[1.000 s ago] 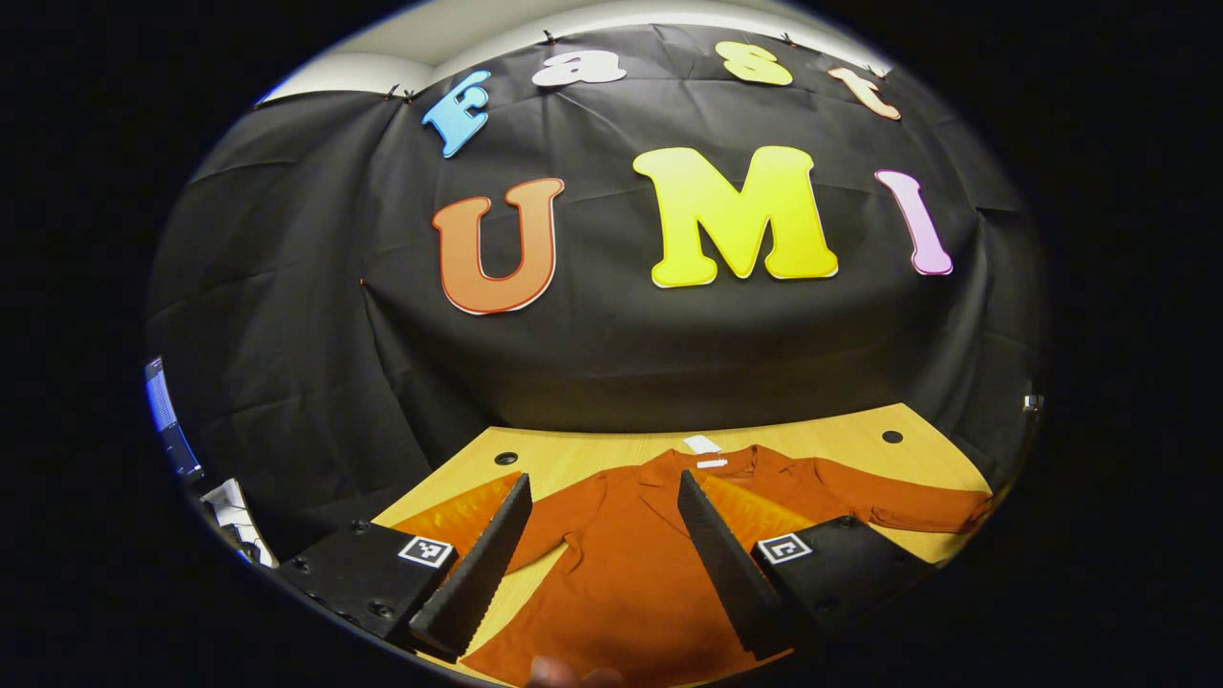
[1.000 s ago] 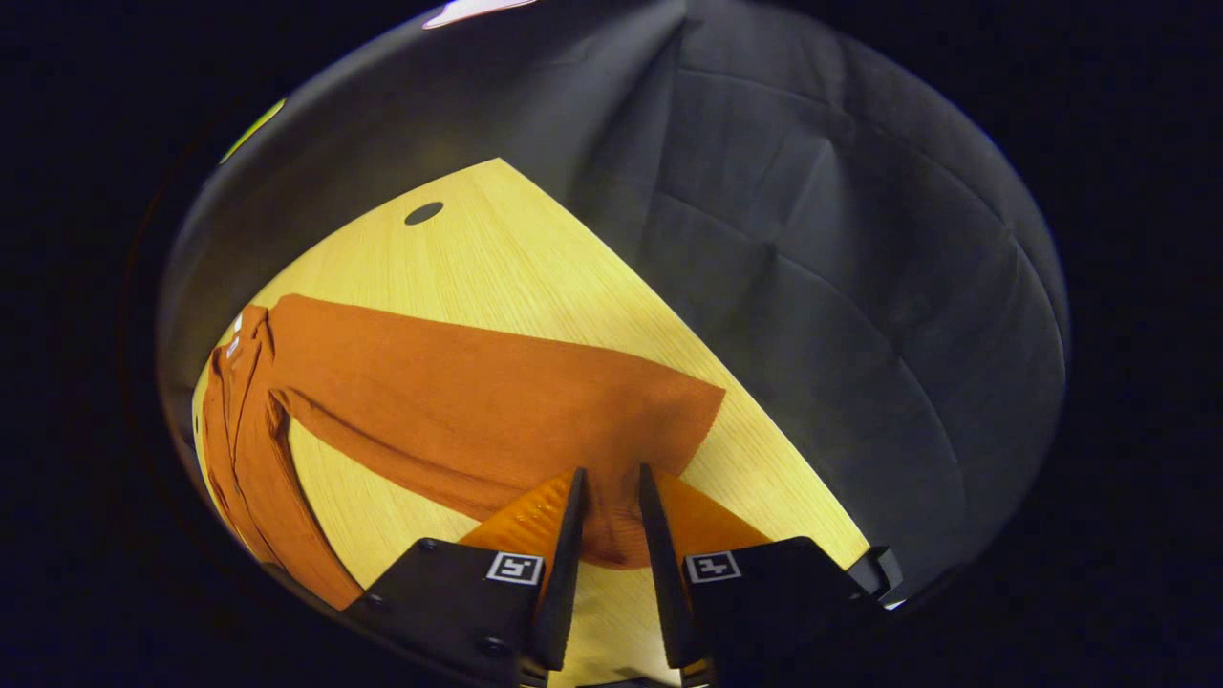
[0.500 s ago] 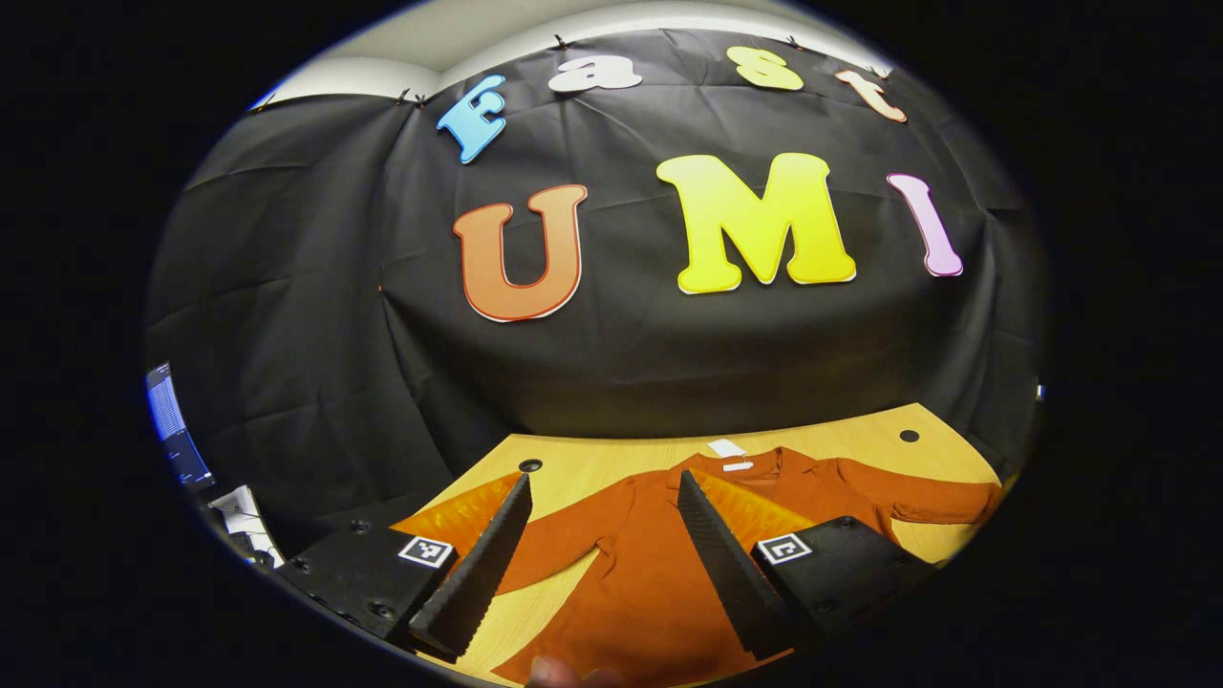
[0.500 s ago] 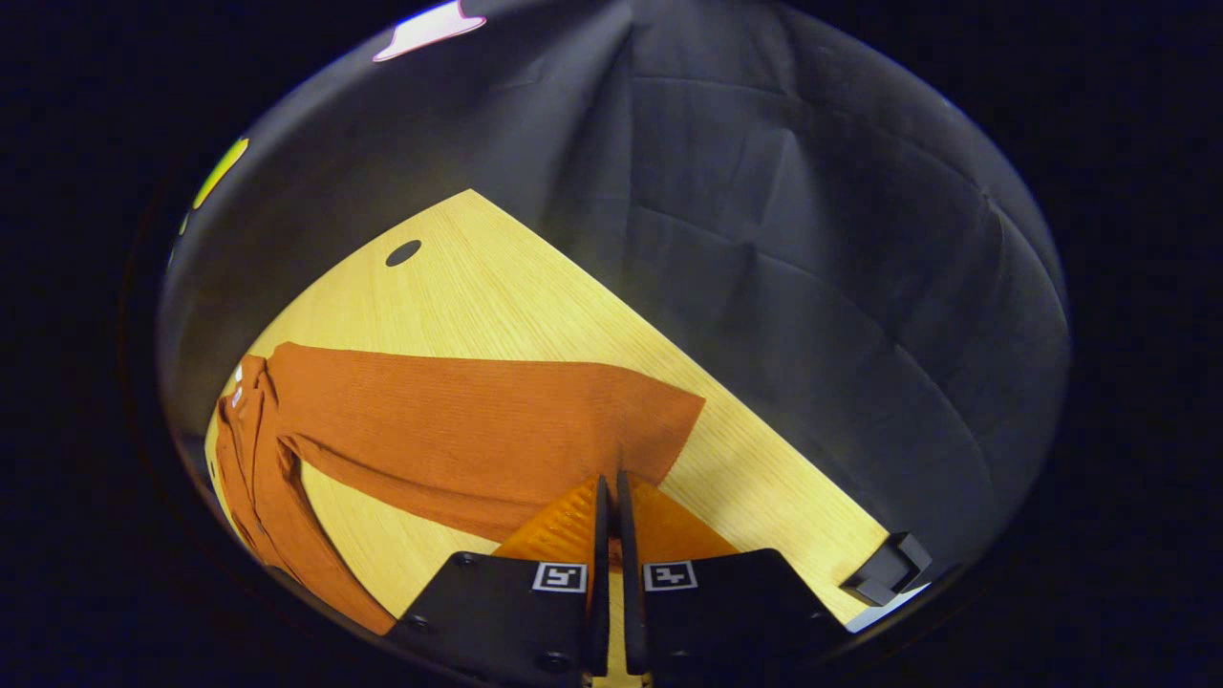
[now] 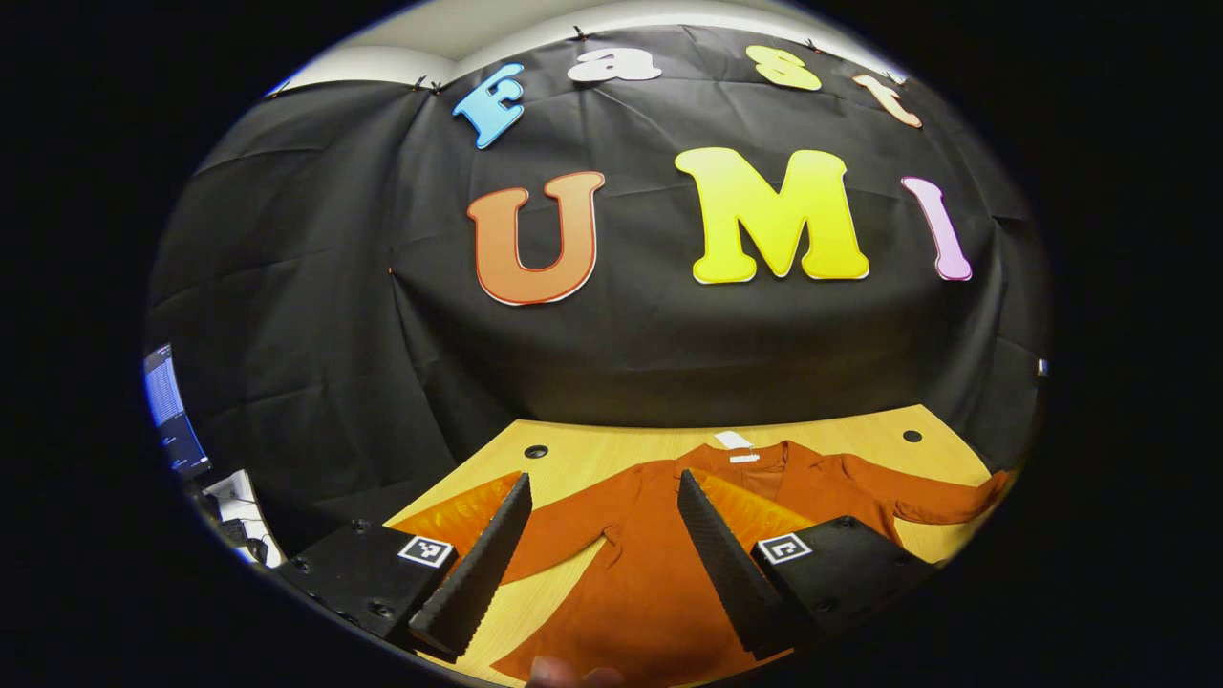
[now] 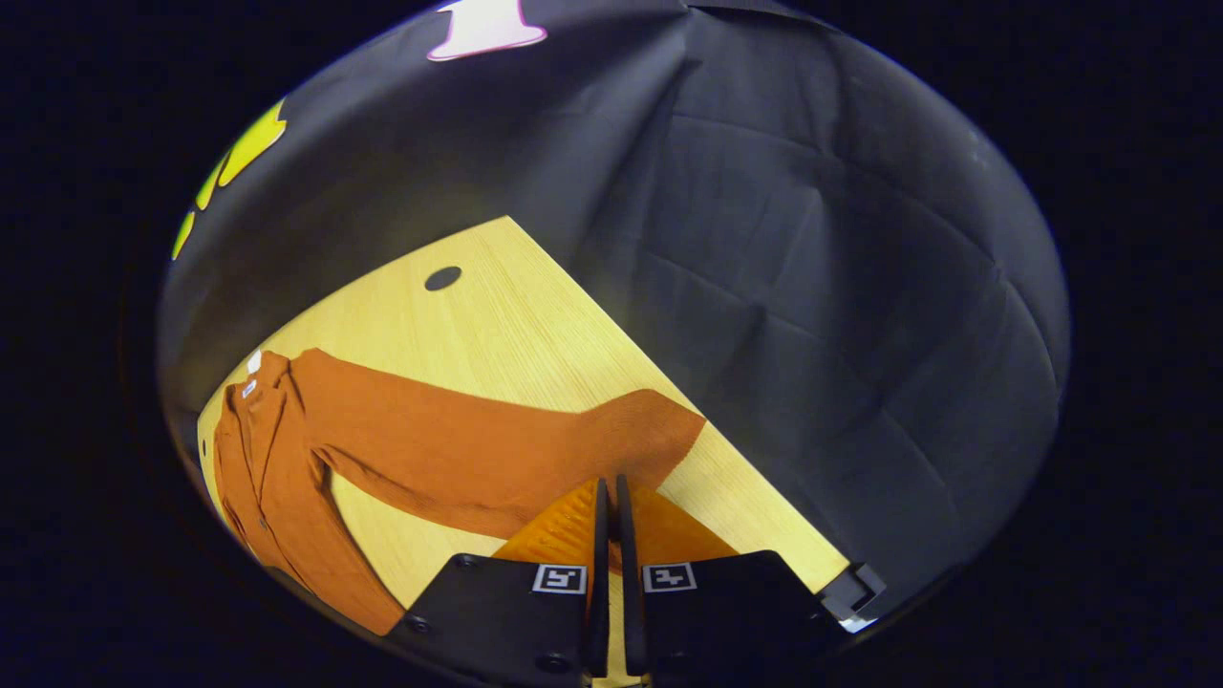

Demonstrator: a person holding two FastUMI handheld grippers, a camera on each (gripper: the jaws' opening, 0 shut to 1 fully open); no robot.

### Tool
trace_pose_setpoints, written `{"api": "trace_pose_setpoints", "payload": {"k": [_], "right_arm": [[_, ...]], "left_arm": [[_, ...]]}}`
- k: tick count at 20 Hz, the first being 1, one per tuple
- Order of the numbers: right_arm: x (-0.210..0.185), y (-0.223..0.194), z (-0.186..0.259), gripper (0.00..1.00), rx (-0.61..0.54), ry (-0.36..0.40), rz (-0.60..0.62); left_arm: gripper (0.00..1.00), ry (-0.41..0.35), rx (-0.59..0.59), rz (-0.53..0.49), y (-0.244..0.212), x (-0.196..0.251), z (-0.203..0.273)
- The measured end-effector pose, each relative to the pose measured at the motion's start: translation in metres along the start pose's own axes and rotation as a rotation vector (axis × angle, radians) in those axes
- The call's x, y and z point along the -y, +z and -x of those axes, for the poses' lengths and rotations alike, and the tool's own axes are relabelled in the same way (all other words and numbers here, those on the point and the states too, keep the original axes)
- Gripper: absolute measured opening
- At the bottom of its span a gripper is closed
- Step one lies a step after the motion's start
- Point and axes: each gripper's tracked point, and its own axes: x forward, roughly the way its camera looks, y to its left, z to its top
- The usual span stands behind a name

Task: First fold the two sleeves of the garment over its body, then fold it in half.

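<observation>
Nearest in the right gripper view, the right gripper (image 6: 608,535) has its jaws pressed together on the cuff end of the sleeve (image 6: 478,449) of a rust-orange shirt (image 6: 268,478). The cloth pinched between them is thin, so how much is held is hard to tell. The sleeve stretches away from the jaws across the pale wooden surface (image 6: 497,306) toward the shirt's body at the view's left. The cuff sits near the surface's right-hand edge, just before the black cloth wall (image 6: 812,287).

In the left gripper view, the left gripper (image 5: 602,545) hovers above the near edge of the surface with its jaws spread wide, holding nothing. Between and beyond them the shirt (image 5: 650,573) lies flat, collar toward the far edge, one sleeve reaching left and the other (image 5: 917,492) right. A fingertip (image 5: 554,674) shows at the bottom edge.

Risks, as a judgement: the pinch may hold only a sliver of cuff, so the sleeve could slip free when carried over the body. Pulling sideways rather than lifting could drag the whole shirt askew, since the left gripper is not pinning it.

The right gripper points low along the surface; the left one is held higher, angled gently down toward the wall.
</observation>
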Motion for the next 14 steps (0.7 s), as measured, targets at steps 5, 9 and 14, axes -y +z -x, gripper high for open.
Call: {"api": "trace_pose_setpoints", "payload": {"k": [5,9,14], "right_arm": [[-0.054,0.067,0.037,0.05,0.124,0.055,0.072],[-0.120,0.100,0.064,0.07,0.176,0.109,0.141],[-0.226,0.132,0.099,0.07,0.246,0.194,0.208]], "left_arm": [[1.00,0.001,0.002,0.035,-0.007,-0.015,-0.009],[0.99,0.003,0.007,0.053,-0.011,-0.035,-0.016],[0.99,0.026,-0.017,0.102,-0.024,-0.073,-0.027]]}}
